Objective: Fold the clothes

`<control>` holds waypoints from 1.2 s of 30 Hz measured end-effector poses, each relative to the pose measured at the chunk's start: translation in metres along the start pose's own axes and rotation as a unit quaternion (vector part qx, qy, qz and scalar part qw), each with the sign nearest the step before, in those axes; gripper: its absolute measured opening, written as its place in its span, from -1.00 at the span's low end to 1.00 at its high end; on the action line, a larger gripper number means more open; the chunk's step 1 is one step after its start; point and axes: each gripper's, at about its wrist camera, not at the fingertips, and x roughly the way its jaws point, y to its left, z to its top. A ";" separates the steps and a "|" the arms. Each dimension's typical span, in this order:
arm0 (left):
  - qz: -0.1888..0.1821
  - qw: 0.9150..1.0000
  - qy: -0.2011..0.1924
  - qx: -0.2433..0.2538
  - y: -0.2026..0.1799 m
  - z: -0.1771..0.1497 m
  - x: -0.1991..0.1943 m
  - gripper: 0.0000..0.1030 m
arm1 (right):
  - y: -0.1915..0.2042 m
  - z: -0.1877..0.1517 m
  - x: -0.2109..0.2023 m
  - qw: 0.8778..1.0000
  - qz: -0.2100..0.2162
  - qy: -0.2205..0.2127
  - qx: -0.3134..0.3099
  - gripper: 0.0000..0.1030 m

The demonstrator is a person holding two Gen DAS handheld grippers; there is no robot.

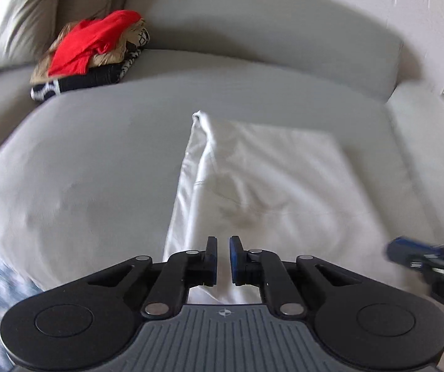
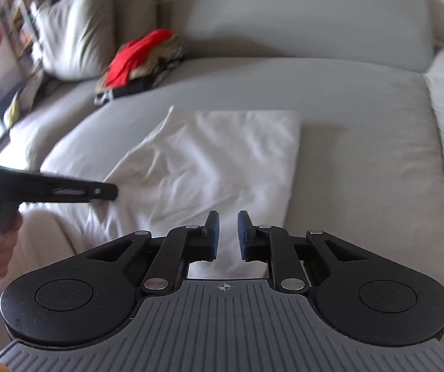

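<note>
A white garment (image 1: 253, 179) lies partly folded on the grey sofa seat (image 1: 82, 161); its left edge is doubled over. It also shows in the right wrist view (image 2: 209, 161). My left gripper (image 1: 223, 248) hovers over the garment's near edge, jaws a little apart, nothing between them. My right gripper (image 2: 228, 226) is open over the garment's near right corner, empty. The right gripper also shows blurred at the right edge of the left wrist view (image 1: 423, 257). The left gripper shows at the garment's left edge in the right wrist view (image 2: 104, 190).
A pile of clothes with a red garment on top (image 1: 95, 49) sits at the back left of the seat, also seen in the right wrist view (image 2: 138, 59). A pale cushion (image 2: 76, 31) leans behind it. The sofa backrest (image 1: 268, 21) lies beyond.
</note>
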 end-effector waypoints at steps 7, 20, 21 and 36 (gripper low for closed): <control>0.062 0.997 0.048 -0.002 0.014 -0.003 0.015 -0.90 | -0.001 -0.017 0.010 0.996 0.003 0.061 -0.057 -0.72; -0.070 0.996 -0.062 0.006 -0.008 0.033 -0.022 -0.73 | -0.056 0.062 0.047 0.993 0.063 -0.024 0.098 -0.60; -0.069 0.996 -0.061 0.013 -0.015 0.039 -0.011 -0.74 | -0.056 0.067 0.062 0.992 0.072 -0.018 0.099 -0.60; -0.013 0.999 -0.016 -0.049 0.023 0.042 0.049 -0.80 | -0.123 0.084 0.130 0.971 0.003 -0.072 0.226 -0.81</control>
